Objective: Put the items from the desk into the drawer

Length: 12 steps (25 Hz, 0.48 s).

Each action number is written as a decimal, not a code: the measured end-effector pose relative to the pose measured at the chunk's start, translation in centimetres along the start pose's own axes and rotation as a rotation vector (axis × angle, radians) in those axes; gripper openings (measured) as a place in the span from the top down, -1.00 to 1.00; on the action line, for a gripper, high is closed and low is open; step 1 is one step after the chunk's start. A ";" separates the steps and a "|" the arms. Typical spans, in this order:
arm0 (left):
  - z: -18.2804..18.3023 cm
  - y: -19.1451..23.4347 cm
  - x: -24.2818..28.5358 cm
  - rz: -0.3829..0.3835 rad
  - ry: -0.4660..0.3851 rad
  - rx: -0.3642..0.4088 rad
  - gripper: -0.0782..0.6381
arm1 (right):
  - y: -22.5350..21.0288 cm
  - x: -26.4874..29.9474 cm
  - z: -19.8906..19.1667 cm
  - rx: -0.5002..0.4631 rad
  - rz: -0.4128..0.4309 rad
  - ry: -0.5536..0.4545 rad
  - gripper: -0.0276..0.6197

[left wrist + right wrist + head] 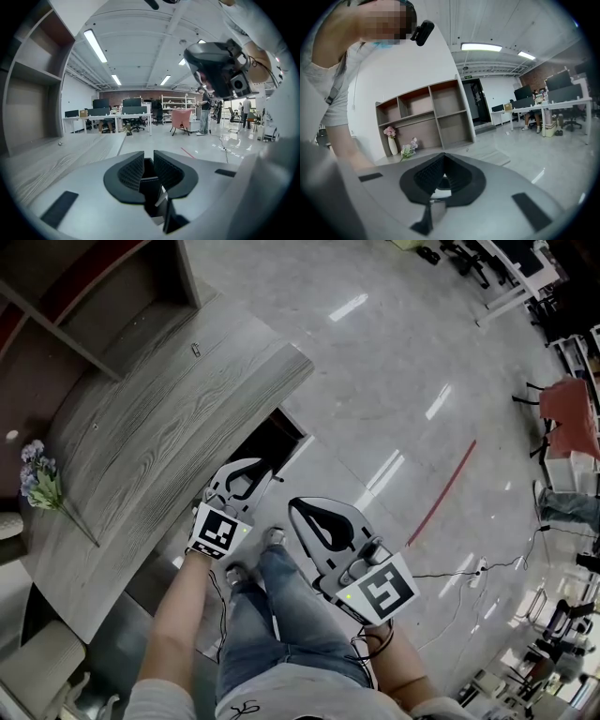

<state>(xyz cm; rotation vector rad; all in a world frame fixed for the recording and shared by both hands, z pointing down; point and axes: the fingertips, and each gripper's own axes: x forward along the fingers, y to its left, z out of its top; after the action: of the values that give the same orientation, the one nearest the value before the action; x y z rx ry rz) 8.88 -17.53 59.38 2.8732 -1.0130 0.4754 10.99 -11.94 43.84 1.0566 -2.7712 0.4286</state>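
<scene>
Jeans [272, 615] and two bare forearms fill the bottom of the head view. At far left a sprig of purple flowers [37, 479] lies on the grey wood-grain surface [159, 437]; a small pale item [195, 350] rests farther along it, well apart from both tools. The left tool [262, 468] hovers off the surface's edge, jaws parted by a narrow slit with nothing between them. Just beside it is a dark recess [274, 442] under the surface; I cannot tell if it is the drawer. The right tool [298, 509] hangs over the floor, its jaws pressed together and empty.
</scene>
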 end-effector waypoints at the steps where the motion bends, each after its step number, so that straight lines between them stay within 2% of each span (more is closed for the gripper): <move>1: 0.4 0.0 -0.2 0.001 -0.009 -0.003 0.60 | 0.0 0.0 0.3 -0.006 -0.005 -0.012 0.89; 6: 3.1 -0.3 -1.7 0.004 -0.060 -0.023 0.61 | 1.4 -0.3 1.9 -0.028 -0.008 -0.034 0.89; 12: 6.8 -1.6 -4.6 -0.011 -0.114 -0.010 0.64 | 3.8 -1.3 4.1 -0.058 -0.022 -0.075 0.89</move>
<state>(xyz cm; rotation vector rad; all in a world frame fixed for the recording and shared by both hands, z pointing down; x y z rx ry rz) 8.27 -14.59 51.55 2.9254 -1.0107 0.3078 9.27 -9.75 38.84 1.1105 -2.8158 0.3105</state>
